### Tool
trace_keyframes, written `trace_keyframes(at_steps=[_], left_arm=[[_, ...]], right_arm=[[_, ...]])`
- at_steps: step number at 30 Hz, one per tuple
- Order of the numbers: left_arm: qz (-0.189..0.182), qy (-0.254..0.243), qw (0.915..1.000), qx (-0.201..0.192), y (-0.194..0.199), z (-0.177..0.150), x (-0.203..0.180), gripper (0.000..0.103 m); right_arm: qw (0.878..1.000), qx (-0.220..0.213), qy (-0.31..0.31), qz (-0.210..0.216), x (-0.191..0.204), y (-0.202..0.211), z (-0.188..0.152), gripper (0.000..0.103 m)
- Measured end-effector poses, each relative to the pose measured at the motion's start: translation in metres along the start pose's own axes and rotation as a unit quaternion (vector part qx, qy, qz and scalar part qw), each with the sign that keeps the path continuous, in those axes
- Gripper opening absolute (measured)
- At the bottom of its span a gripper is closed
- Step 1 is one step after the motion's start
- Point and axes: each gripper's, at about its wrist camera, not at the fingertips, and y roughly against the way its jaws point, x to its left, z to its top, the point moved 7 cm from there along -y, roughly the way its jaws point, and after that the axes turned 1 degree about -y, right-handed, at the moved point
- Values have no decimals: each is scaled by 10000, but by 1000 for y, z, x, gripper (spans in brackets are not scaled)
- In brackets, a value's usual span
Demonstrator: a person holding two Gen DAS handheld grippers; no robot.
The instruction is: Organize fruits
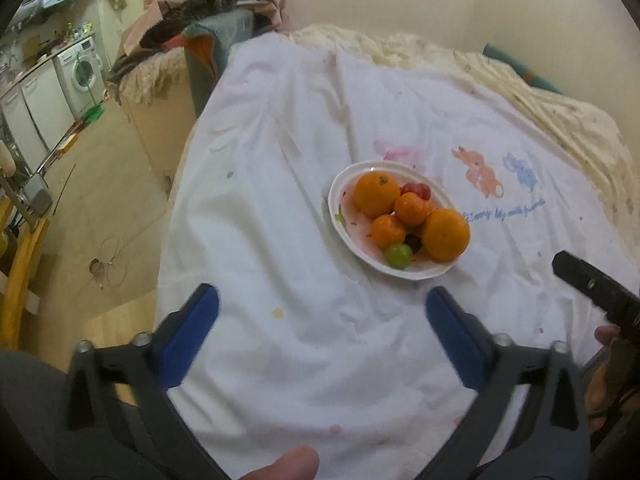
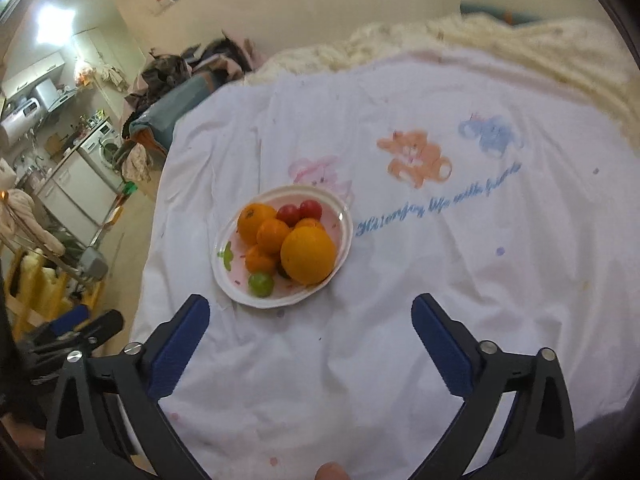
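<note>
A white plate (image 1: 340, 196) (image 2: 224, 280) sits on a white sheet and holds two big oranges (image 1: 446, 234) (image 2: 308, 254), several smaller tangerines (image 1: 387, 231) (image 2: 273, 235), red cherry tomatoes (image 1: 416, 189) (image 2: 299, 211), a green fruit (image 1: 399, 255) (image 2: 261, 284) and a dark one (image 1: 414, 242). My left gripper (image 1: 322, 306) is open and empty, hovering near the sheet in front of the plate. My right gripper (image 2: 310, 314) is open and empty, in front of the plate and to its right. The right gripper's body also shows in the left wrist view (image 1: 596, 288).
The sheet (image 2: 400, 280) covers a bed and carries printed bears and blue writing. A fluffy cream blanket (image 2: 460, 44) lies along the far edge. Piled clothes (image 1: 208, 8) sit at the far left corner. The floor, a washing machine (image 1: 82, 74) and yellow furniture (image 1: 20, 264) lie to the left.
</note>
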Motion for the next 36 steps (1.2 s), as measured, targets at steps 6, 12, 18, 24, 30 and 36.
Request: trace_keyframes(at_steps=[6,12,18,24,30,36], left_arm=[[84,-16,9993,-357,9,1,-3,103],[108,-116,9984,-541,11,3,-8,103],[95,-132,9981,-602,12,4,-8,103],[87,-42,9982,-597,11,4,-6,103],[68,-39,9983,-572,11,3,-7,103],[48,-25,9984,-560,9,3,-8,103]], right_arm=[[9986,-290,344,-281,14,5,-8,103],[9948,-531,659,-566,24,5,-6,103],[9950,-486,650,-584,25,1,-7,103],[9948,-482,618,-653,25,-1,-9,103],[9951,-501,546,-650,23,-1,-8,103],[9952,-500,528,-655,22,2,-7,103]])
